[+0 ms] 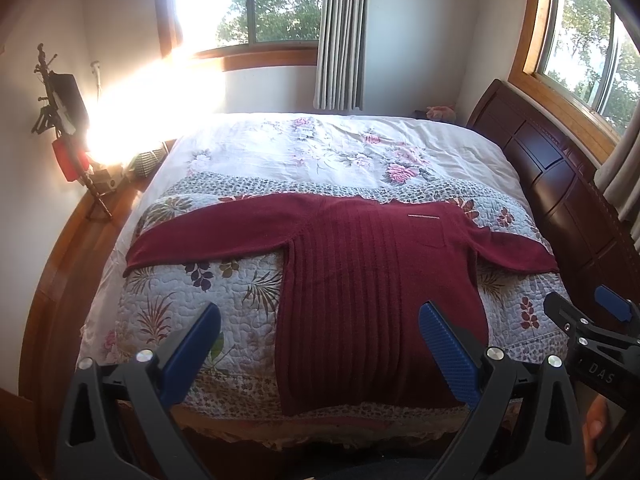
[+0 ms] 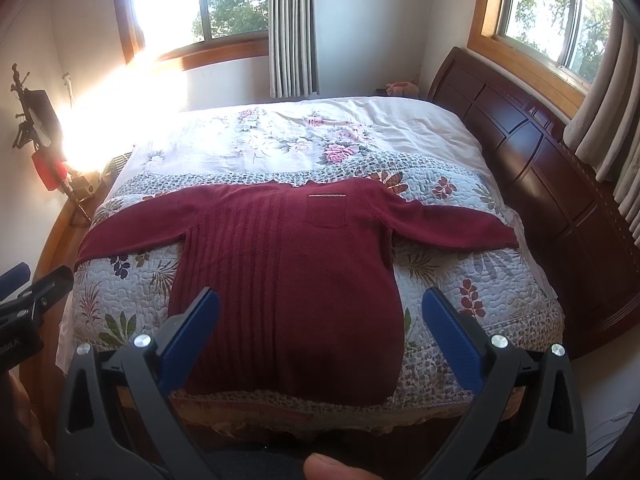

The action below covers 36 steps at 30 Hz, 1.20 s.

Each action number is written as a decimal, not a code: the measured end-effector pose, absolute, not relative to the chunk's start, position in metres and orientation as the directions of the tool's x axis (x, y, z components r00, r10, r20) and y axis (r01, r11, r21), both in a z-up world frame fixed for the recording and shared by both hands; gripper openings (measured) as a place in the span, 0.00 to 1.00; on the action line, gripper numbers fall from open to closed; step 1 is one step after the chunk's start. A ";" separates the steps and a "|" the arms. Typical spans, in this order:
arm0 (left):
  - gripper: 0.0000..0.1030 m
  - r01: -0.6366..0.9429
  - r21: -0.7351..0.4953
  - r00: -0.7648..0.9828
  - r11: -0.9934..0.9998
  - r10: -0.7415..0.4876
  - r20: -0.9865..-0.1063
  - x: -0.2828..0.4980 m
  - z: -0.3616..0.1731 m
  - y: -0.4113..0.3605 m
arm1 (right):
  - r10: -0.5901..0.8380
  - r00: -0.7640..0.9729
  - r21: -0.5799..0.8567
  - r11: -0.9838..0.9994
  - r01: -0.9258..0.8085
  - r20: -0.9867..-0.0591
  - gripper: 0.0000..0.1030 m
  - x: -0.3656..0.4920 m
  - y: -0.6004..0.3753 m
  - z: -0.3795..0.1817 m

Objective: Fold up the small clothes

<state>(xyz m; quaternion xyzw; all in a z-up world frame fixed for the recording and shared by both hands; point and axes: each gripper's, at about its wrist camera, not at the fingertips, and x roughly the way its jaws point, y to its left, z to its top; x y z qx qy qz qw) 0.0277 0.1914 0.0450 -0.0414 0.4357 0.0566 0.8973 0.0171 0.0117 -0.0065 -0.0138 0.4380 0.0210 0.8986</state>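
Observation:
A dark red knit sweater (image 1: 360, 280) (image 2: 296, 280) lies flat on the bed, sleeves spread out to both sides, hem toward me, a small chest pocket (image 2: 326, 211) on its right half. My left gripper (image 1: 320, 312) hovers open above the near edge of the bed, over the hem's left part, with nothing between its blue pads. My right gripper (image 2: 320, 300) also stands open above the hem, holding nothing. The right gripper (image 1: 592, 312) shows at the right edge of the left wrist view; the left gripper's black body (image 2: 32, 300) shows at the left edge of the right wrist view.
The bed carries a floral quilt (image 1: 192, 304) over a white flowered sheet (image 1: 304, 148). A dark wooden headboard (image 2: 540, 184) runs along the right. A tripod with a red item (image 1: 68, 160) stands at the left wall. Strong sunlight glares from the window. A thumb (image 2: 328, 466) shows at the bottom.

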 end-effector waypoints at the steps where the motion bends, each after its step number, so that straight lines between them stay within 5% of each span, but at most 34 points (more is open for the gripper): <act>1: 0.96 -0.139 -0.025 0.614 0.990 0.066 -0.787 0.028 0.044 0.193 | 0.026 0.615 -0.006 0.999 -0.050 -0.788 0.97 0.017 0.013 -0.007; 9: 0.96 -0.179 0.012 0.658 0.984 0.129 -0.742 0.034 0.040 0.209 | 0.021 0.657 -0.024 0.998 -0.060 -0.754 0.97 0.017 0.022 -0.002; 14: 0.96 -0.102 -0.096 0.741 0.990 0.011 -0.671 0.029 0.038 0.222 | -0.043 0.897 -0.202 0.978 -0.052 -0.440 0.97 -0.002 0.027 0.017; 15: 0.96 -0.065 -0.157 0.774 0.985 -0.049 -0.631 0.027 0.036 0.228 | -0.067 0.898 -0.242 0.969 -0.046 -0.436 0.97 0.003 0.026 0.014; 19: 0.96 0.055 -0.258 0.826 0.964 -0.189 -0.532 0.028 0.027 0.237 | -0.149 0.834 -0.232 0.972 0.026 -0.532 0.97 0.024 0.002 -0.003; 22: 0.96 0.109 -0.222 0.787 0.969 -0.220 -0.576 0.042 0.015 0.228 | -0.214 0.788 -0.225 0.969 0.099 -0.577 0.97 0.032 -0.025 -0.020; 27: 0.96 0.127 -0.382 0.655 0.915 -0.366 -0.661 0.074 -0.010 0.220 | -0.278 0.707 -0.204 0.960 0.190 -0.650 0.96 0.050 -0.085 -0.060; 31: 0.96 0.134 -0.387 0.647 0.912 -0.376 -0.663 0.087 -0.019 0.203 | -0.182 0.634 -0.011 0.964 0.264 -0.751 0.95 0.071 -0.159 -0.098; 35: 0.96 0.078 -0.472 0.611 0.878 -0.416 -0.673 0.099 -0.028 0.192 | 0.030 0.580 0.290 0.886 0.362 -0.814 0.67 0.102 -0.247 -0.142; 36: 0.96 0.056 -0.487 0.605 0.872 -0.418 -0.678 0.102 -0.031 0.188 | 0.088 0.580 0.367 0.847 0.385 -0.810 0.66 0.110 -0.272 -0.155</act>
